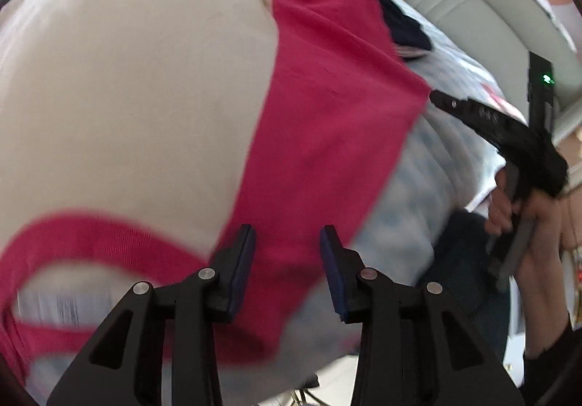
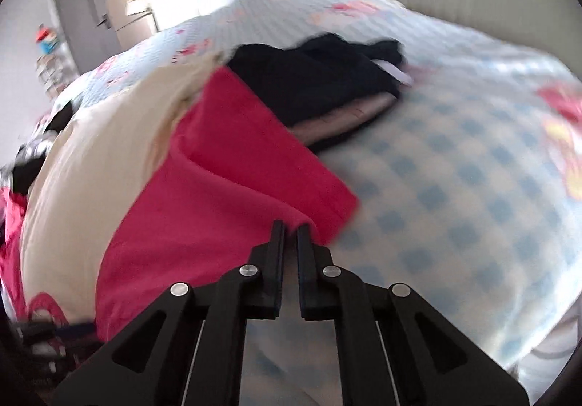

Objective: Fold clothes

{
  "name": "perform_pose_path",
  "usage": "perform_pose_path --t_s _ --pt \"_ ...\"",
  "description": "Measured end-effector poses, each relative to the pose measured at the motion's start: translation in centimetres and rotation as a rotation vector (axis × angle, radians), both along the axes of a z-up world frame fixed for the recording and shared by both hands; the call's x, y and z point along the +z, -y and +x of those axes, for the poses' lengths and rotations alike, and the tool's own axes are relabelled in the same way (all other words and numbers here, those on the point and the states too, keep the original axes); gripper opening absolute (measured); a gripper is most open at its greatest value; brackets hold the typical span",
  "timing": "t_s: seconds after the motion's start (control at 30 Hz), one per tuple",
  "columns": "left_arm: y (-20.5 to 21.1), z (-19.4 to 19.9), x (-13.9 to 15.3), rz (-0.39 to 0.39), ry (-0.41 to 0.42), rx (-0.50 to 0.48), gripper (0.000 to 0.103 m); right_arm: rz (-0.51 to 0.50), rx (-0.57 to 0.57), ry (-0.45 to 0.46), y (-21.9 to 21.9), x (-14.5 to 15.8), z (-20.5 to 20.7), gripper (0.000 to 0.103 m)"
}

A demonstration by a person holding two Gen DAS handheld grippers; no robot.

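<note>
A cream shirt with red sleeves [image 1: 138, 78] lies spread on the checked bedspread [image 2: 454, 187]. Its red sleeve [image 2: 225, 195] is pinched near the edge by the right gripper [image 2: 291, 231], whose fingers are nearly together on the cloth, probably to turn it inward. The left gripper [image 1: 287, 242] hovers over the shoulder with fingers apart, holding nothing. Dark clothes [image 2: 320, 75] lie further back.

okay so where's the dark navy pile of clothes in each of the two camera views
Left wrist view: the dark navy pile sits upper right of centre, beyond the red sleeve's far end.
Right wrist view: it lies at top centre, again just past the sleeve's far end.
Shared landmark: the red sleeve of the cream shirt.
</note>
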State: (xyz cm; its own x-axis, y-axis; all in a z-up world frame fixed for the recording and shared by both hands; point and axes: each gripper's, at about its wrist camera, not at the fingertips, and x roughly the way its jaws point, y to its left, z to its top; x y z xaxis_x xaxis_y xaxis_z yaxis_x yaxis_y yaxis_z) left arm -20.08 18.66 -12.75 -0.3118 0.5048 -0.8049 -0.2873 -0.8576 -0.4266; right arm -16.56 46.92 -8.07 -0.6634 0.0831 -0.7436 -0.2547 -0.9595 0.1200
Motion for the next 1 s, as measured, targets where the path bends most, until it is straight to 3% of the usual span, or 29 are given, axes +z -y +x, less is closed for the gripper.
perform_pose_path --t_s 0.07,0.17,0.23,0.3,0.43,0.53,0.63,0.87,1.0 --pt "1.0 0.2 0.5 0.030 0.000 0.035 0.037 -0.066 -0.030 -0.048 -0.6 1.2 1.6 0.014" --pt "2.4 0.4 1.2 0.074 0.001 0.087 0.037 -0.274 0.053 -0.088 0.9 1.4 3.2 0.035" --pt "2.4 0.7 0.1 0.045 0.056 0.104 0.033 -0.289 0.116 -0.050 3.0 0.6 3.0 0.035" --pt "2.0 2.2 -0.8 -0.011 0.074 0.089 0.031 -0.278 0.127 0.014 4.4 -0.7 2.7 0.035" --pt "2.8 4.8 0.1 -0.015 0.062 0.036 0.033 -0.292 0.090 0.091 4.7 -2.5 3.1 0.036" --pt "4.0 5.5 1.4 0.042 0.070 0.041 0.032 -0.305 0.051 0.096 3.7 -1.8 4.1 0.041" --pt "5.2 5.5 3.8 0.063 0.015 0.061 0.033 -0.278 0.057 0.067 3.5 0.1 4.5 0.041" --pt "6.8 1.7 5.7 -0.032 -0.011 0.039 0.033 -0.190 0.189 -0.003 4.2 4.9 2.0 0.045" --pt "7.9 -3.6 5.8 -0.100 -0.076 0.038 0.033 -0.080 0.279 0.015 7.2 6.5 -3.8 0.050"
